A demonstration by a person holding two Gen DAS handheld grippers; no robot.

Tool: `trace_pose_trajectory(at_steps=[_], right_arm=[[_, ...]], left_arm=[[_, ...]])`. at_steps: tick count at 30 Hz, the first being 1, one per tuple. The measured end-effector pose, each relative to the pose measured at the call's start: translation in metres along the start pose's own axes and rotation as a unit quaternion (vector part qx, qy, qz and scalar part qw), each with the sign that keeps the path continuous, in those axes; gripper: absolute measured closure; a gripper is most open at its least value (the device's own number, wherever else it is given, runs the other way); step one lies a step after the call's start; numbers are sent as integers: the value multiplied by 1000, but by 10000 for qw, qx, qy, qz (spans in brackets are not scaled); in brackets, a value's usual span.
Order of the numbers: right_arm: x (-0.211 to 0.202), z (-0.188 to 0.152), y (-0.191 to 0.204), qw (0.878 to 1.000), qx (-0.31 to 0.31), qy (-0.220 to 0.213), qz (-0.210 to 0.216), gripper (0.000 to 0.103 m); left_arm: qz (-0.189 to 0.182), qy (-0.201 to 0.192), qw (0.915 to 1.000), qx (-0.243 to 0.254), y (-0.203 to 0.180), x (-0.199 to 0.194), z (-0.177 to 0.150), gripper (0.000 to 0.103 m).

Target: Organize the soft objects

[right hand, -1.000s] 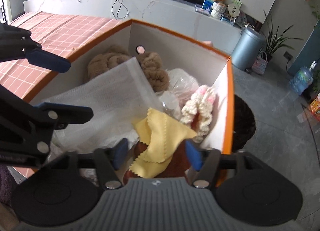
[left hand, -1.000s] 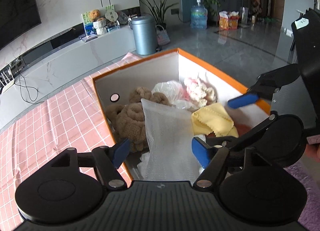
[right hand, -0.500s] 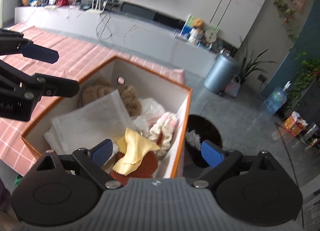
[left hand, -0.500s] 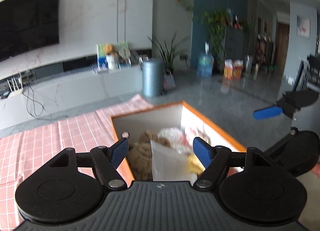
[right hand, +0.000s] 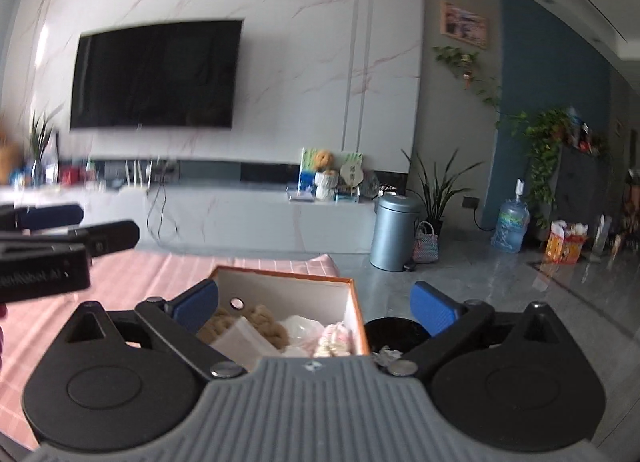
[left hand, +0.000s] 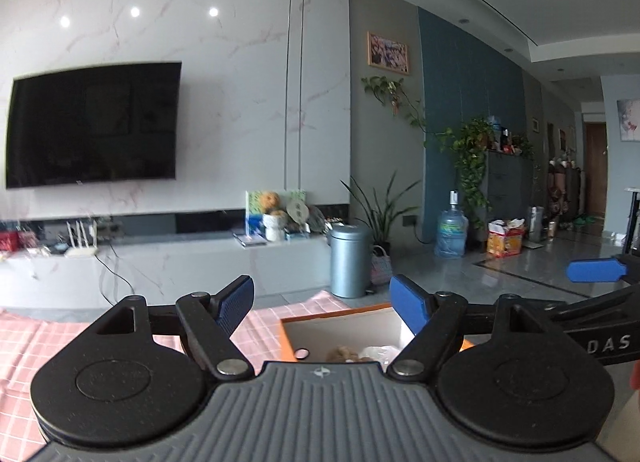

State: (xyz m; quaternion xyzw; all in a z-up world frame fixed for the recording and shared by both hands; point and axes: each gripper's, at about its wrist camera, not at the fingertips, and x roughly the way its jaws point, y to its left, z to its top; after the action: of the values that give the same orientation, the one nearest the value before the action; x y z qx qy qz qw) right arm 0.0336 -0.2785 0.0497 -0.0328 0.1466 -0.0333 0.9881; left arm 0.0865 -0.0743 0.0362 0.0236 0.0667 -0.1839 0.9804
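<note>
Box (right hand: 352, 304) set on table (right hand: 120, 274), below and ahead of right jaws. Knitted items (right hand: 256, 322) and bag (right hand: 300, 328) held in box. Bin (right hand: 394, 232) placed beyond box, right. Left gripper (right hand: 60, 222) seen left of right jaws.

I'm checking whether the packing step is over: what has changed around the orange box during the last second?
Both grippers lifted up and away from the orange box and tilted toward level, so the views now show the room. The left gripper and the right gripper are opening with nothing between them. The soft items stayed in the box: brown plush, white bag, pink-and-white knit.
</note>
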Motion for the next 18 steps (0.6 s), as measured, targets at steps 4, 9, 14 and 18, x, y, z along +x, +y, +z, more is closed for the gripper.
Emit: trace_pose_trajectory(at_steps=[4,9,14,18], right_arm=[[-9,-19,6,9989,459,-103,40,3],[4,-43,17,9978,543,312,207,3],[8,-63,32,9984,246,415,-298,3],[6,-76,37,9984,199,373,-364,3]], left_arm=[[251,-58,9993,279,-9,-9,-10,0],[378,229,9988,194,-8,-12,-23,0],[578,777,9953,-65,6,-13,-40,0],[722,1172,9900,-304,20,-15,-59,0]])
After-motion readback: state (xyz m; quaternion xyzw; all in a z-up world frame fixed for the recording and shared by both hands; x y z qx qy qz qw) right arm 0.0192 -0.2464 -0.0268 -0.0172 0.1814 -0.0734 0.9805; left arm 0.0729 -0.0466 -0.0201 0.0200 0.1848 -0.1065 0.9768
